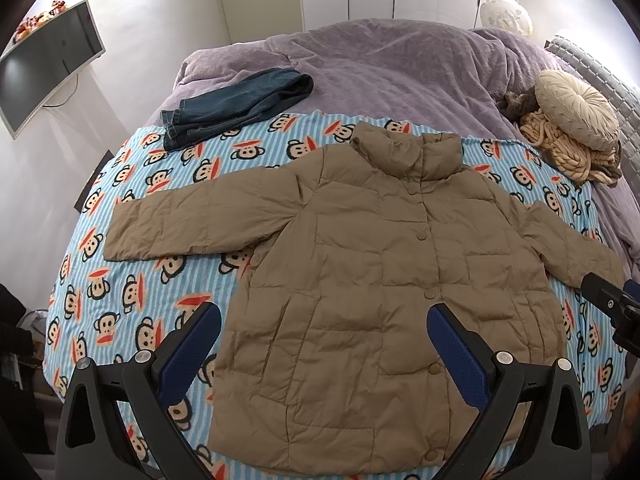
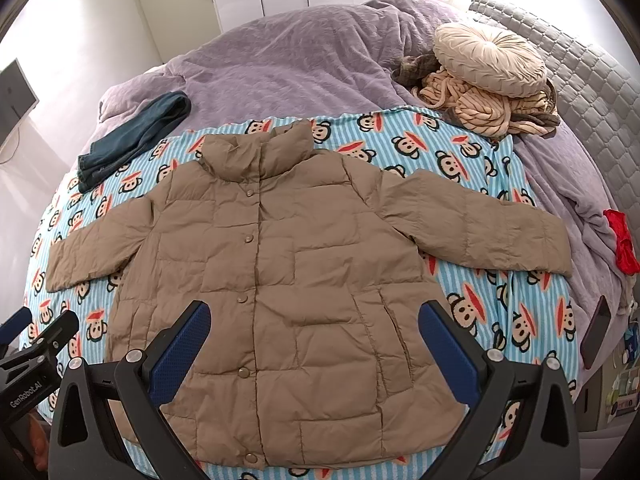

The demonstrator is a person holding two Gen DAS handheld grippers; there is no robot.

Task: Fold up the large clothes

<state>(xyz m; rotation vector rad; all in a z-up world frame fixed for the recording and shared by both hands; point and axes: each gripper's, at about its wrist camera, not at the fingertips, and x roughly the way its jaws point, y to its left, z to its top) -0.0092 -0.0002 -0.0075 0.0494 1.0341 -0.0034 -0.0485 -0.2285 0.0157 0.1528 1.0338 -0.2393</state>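
Item: tan puffer jacket point(image 1: 360, 280), laid flat, buttoned, sleeves spread toward 9 and 3 o'clock on monkey-print blanket point(image 1: 120, 300), ready for folding. Left tool point(image 1: 324, 340) and right tool point(image 2: 314, 340): spread, empty, hovering over hem. Jeans point(image 1: 236, 104) at 11 o'clock.

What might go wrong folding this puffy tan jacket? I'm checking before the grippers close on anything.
The jacket is quilted and slick-looking, so a fold may spring back open. Its right sleeve reaches toward the phone at the blanket's edge; dragging cloth could knock it. Both the left gripper and right gripper are open, holding nothing.
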